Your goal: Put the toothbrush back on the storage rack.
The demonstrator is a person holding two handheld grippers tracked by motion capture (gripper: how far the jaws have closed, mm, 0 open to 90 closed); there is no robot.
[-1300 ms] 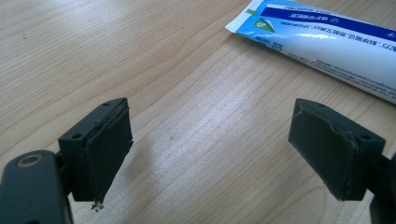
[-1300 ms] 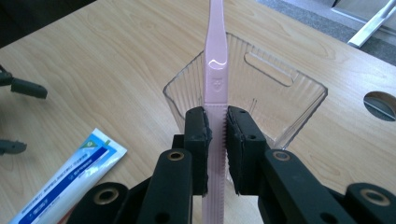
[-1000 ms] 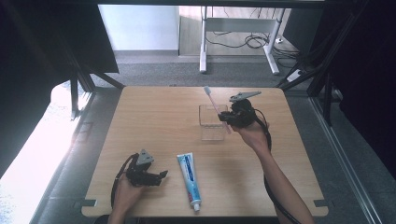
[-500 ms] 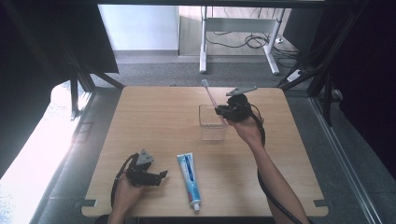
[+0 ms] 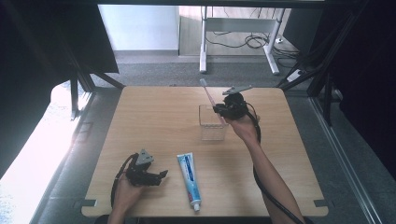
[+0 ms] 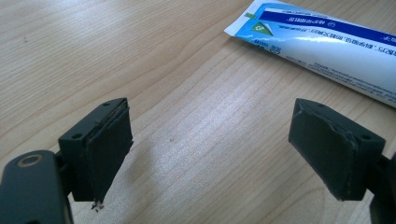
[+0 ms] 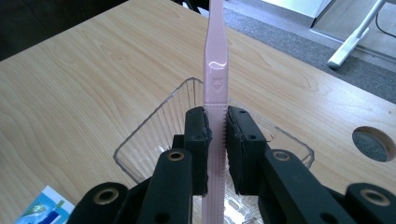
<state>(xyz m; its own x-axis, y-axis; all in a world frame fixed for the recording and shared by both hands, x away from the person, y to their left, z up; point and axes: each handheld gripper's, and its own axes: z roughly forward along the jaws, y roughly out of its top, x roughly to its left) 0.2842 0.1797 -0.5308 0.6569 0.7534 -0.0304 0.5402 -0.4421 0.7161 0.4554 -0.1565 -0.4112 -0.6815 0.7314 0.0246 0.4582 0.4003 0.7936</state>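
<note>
Right claw (image 5: 223,111) holds toothbrush (image 5: 208,95) over clear cup (image 5: 212,129).

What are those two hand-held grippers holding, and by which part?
The right hand-held gripper clamps a pink toothbrush by its ribbed handle, above the clear cup. The left hand-held gripper is open, holding nothing.

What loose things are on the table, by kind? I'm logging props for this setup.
Toothbrush, pink, clamped in the right tool: 1
Clear plastic tray: 1
Toothpaste tube: 1
Total: 3
</note>
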